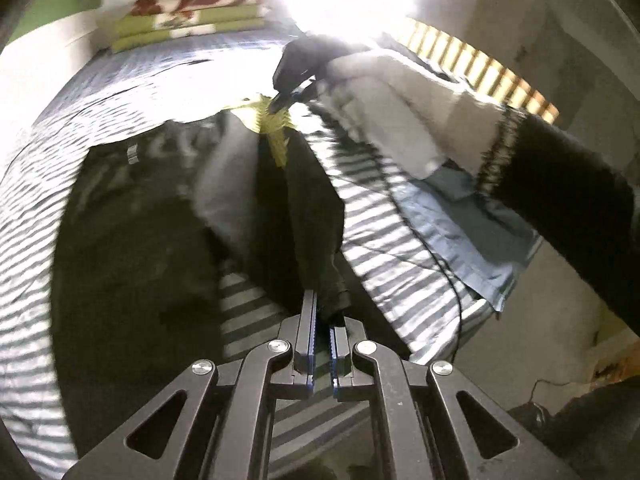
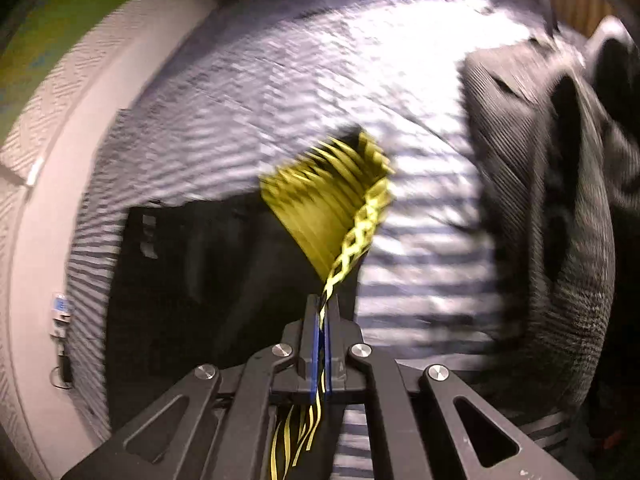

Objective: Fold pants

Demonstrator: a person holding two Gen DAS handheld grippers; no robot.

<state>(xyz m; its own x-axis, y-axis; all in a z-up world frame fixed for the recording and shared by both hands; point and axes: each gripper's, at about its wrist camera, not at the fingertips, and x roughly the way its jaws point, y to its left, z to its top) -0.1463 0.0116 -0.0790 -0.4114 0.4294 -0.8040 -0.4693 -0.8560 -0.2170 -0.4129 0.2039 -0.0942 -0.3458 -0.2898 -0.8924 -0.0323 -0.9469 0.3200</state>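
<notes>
Dark pants lie partly spread on a blue-and-white striped bedspread, blurred by motion. One fold of a leg runs up off the bed between the two grippers. My left gripper is shut on its dark hem end. At the far end, my right gripper pinches the yellow-and-black striped waistband. In the right wrist view, my right gripper is shut on that waistband, with the dark pants below and to the left. A black sleeve crosses the right of the left wrist view.
Folded green and red-flowered blankets are stacked at the head of the bed. A white cloth, a light blue cloth and a thin cable lie along the bed's right edge. A dark ribbed garment lies on the right, a white bed frame on the left.
</notes>
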